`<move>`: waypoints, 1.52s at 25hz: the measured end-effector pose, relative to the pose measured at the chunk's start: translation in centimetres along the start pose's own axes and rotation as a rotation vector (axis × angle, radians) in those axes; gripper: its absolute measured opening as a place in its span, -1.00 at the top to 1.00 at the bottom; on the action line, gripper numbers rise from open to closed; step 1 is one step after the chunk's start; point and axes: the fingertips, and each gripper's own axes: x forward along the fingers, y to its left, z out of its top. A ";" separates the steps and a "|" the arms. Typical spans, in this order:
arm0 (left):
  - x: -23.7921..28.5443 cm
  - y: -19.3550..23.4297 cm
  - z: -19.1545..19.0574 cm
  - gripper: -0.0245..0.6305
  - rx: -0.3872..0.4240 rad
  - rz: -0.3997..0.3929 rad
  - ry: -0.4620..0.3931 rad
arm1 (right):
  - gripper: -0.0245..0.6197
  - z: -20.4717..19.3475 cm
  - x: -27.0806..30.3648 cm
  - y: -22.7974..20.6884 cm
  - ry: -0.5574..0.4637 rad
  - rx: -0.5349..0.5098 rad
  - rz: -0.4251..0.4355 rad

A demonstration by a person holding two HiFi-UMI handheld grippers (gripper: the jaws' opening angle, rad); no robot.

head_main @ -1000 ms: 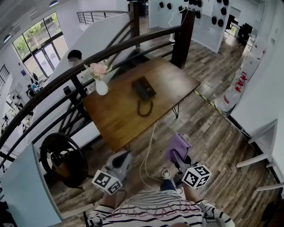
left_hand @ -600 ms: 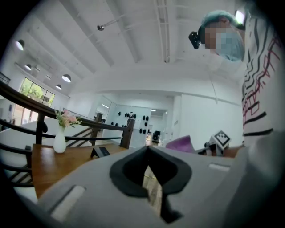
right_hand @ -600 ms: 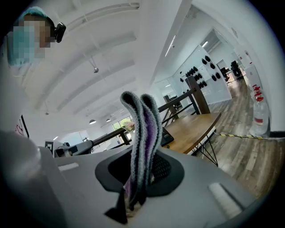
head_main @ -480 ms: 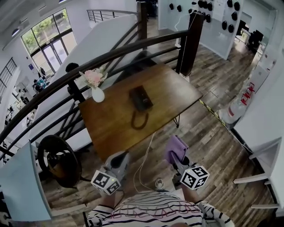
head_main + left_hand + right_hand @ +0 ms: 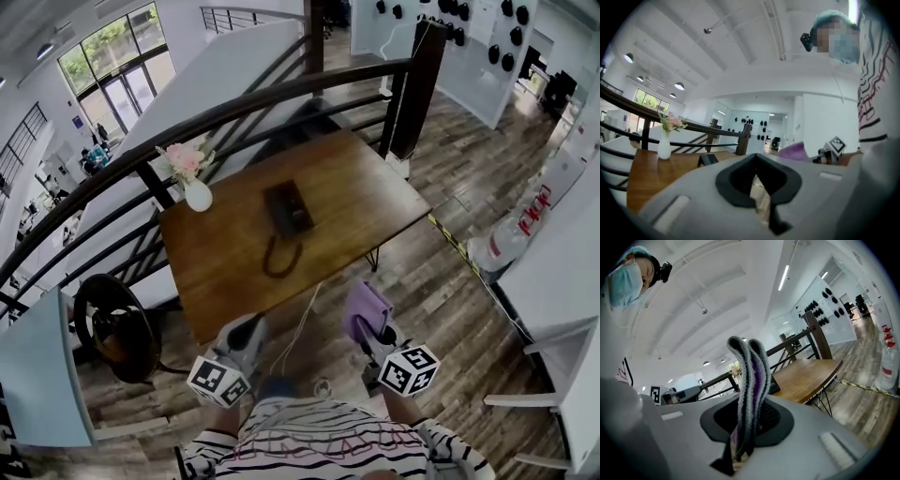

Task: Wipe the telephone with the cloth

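Observation:
The black telephone (image 5: 288, 208) lies on the wooden table (image 5: 356, 187), its coiled cord (image 5: 278, 255) looping toward the near edge. Both grippers are held low in front of the person, short of the table's near edge. My right gripper (image 5: 370, 319) is shut on a folded purple cloth (image 5: 366, 307); in the right gripper view the cloth (image 5: 750, 380) stands up between the jaws of that gripper (image 5: 745, 427). My left gripper (image 5: 242, 339) is shut with nothing in it, and from the left gripper view (image 5: 757, 185) the telephone (image 5: 708, 159) shows far off.
A white vase of pink flowers (image 5: 195, 187) stands at the table's far left corner. A dark railing (image 5: 234, 103) curves behind the table. A white cable (image 5: 295, 323) hangs from the table to the plank floor. A round black object (image 5: 112, 328) sits at the left.
The table and telephone have drifted lower and left in the head view as the person comes nearer. Both grippers hold the same pose, cloth still gripped.

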 end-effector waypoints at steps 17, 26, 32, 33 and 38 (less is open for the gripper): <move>7.2 8.9 0.5 0.92 -0.027 0.010 0.010 | 0.76 3.3 11.2 -2.5 0.053 0.000 0.048; 11.3 18.5 3.3 0.92 -0.034 0.002 -0.008 | 0.76 7.0 21.7 -2.4 0.059 -0.022 0.056; 13.0 23.6 5.0 0.92 -0.044 -0.002 -0.008 | 0.76 9.2 27.3 -2.0 0.055 -0.033 0.056; 13.4 24.2 5.1 0.92 -0.046 -0.005 -0.009 | 0.76 9.3 28.1 -2.1 0.054 -0.034 0.056; 15.4 27.0 4.6 0.92 -0.067 -0.004 0.000 | 0.76 9.7 31.2 -3.3 0.073 -0.028 0.055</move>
